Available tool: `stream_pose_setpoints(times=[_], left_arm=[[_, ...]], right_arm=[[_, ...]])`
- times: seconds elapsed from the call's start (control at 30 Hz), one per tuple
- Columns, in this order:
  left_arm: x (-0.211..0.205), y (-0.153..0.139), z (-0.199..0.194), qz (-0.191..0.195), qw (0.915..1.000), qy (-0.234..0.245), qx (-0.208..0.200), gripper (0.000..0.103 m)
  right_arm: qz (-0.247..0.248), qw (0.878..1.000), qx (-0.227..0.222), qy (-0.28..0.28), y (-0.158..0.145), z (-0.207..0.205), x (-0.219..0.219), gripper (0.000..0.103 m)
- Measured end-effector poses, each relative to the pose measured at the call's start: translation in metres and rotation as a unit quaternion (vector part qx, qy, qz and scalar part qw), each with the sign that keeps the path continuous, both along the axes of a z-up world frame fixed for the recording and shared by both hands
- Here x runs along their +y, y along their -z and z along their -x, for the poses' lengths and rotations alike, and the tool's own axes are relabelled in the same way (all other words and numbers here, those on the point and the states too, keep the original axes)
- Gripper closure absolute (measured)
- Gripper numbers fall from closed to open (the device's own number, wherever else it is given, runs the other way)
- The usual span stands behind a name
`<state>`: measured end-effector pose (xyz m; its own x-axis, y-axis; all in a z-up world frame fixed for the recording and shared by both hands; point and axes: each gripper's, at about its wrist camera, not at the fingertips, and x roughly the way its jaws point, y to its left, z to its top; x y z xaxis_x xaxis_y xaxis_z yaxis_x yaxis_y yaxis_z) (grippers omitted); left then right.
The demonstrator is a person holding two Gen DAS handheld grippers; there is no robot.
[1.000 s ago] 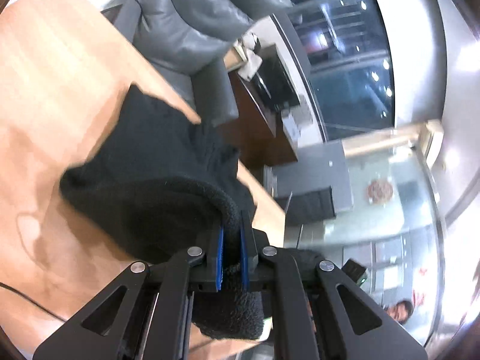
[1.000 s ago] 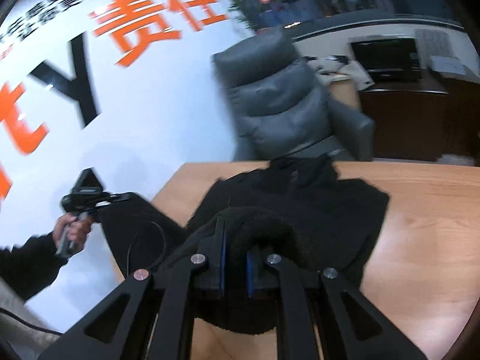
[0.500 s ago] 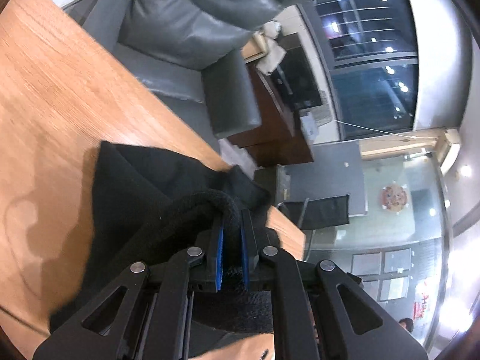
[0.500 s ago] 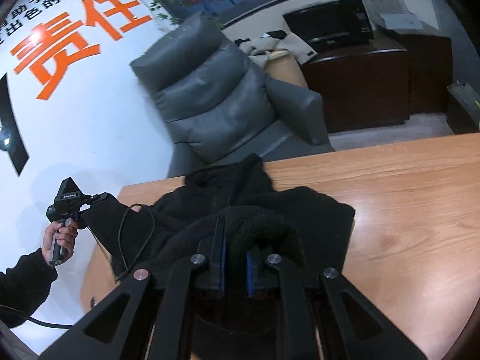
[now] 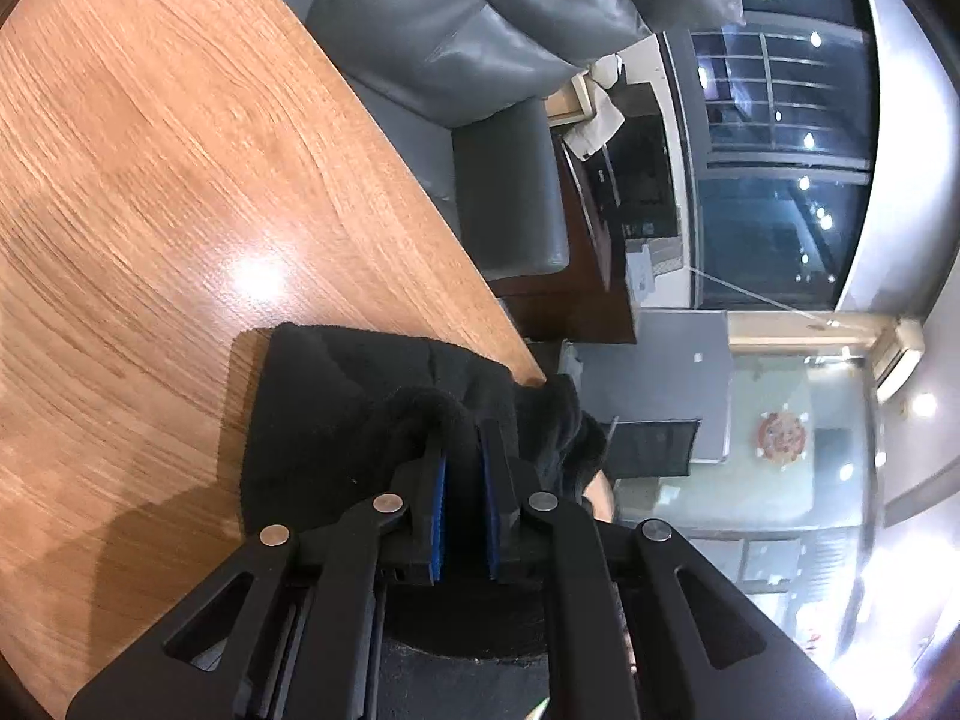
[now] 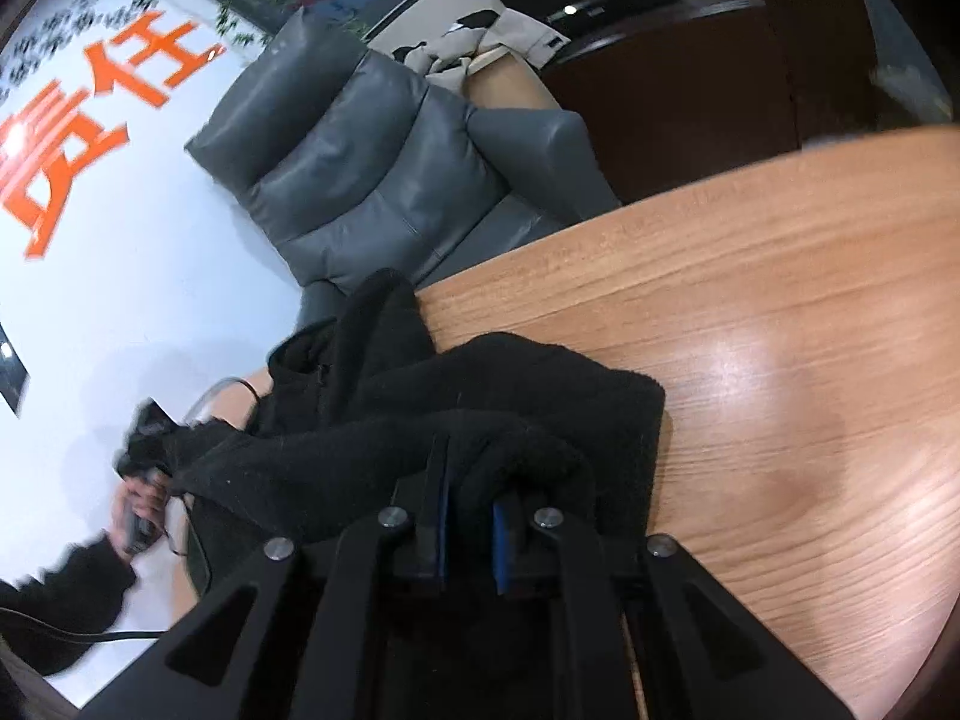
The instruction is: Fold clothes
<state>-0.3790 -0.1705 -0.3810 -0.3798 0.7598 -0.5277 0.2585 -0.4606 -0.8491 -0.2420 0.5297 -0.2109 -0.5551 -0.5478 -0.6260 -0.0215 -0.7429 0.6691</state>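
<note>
A black fleece garment (image 5: 336, 414) lies bunched on the wooden table (image 5: 150, 180), near its far edge. My left gripper (image 5: 461, 438) is shut on a thick fold of the fleece, which arches over the blue pads. In the right wrist view the same garment (image 6: 480, 396) drapes over the table's edge (image 6: 750, 252). My right gripper (image 6: 471, 468) is shut on another fold of it. The other hand-held gripper (image 6: 141, 450) shows at the left, half hidden by the fleece.
A grey leather armchair (image 5: 480, 42) stands just beyond the table edge, also in the right wrist view (image 6: 372, 162). A dark wooden desk (image 6: 690, 78) with a monitor stands behind it. A black cable (image 6: 198, 546) hangs at the left.
Both grippers have drawn the fleece toward me across the table. The garment now looks smaller and more bunched, and more bare wood shows beyond it. Both stay shut on it.
</note>
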Motion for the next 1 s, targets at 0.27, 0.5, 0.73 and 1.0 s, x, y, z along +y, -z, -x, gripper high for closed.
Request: stream_pose_setpoints(times=[0.27,0.5,0.73,1.0], left_arm=[[-0.028,-0.053,0.003,0.008,0.9965,-0.057,0.061,0.046],[0.012,-0.113,-0.026,0.181,0.9637,0.091,0.174,0.027],[0.07,-0.059,-0.043,0.262,0.9127,0.263,0.171,0.027],[0.081,-0.044,-0.074,0.318,0.8842,0.283,0.193,0.028]], right_arm=[[0.058,0.998,-0.016,-0.013,-0.029,0.013,0.005,0.039],[-0.085,0.984,0.128,-0.084,-0.12,-0.015,-0.031,0.003],[-0.193,0.953,0.162,-0.17,-0.117,-0.049,-0.076,0.002],[-0.291,0.929,0.042,-0.223,-0.005,-0.092,-0.139,0.005]])
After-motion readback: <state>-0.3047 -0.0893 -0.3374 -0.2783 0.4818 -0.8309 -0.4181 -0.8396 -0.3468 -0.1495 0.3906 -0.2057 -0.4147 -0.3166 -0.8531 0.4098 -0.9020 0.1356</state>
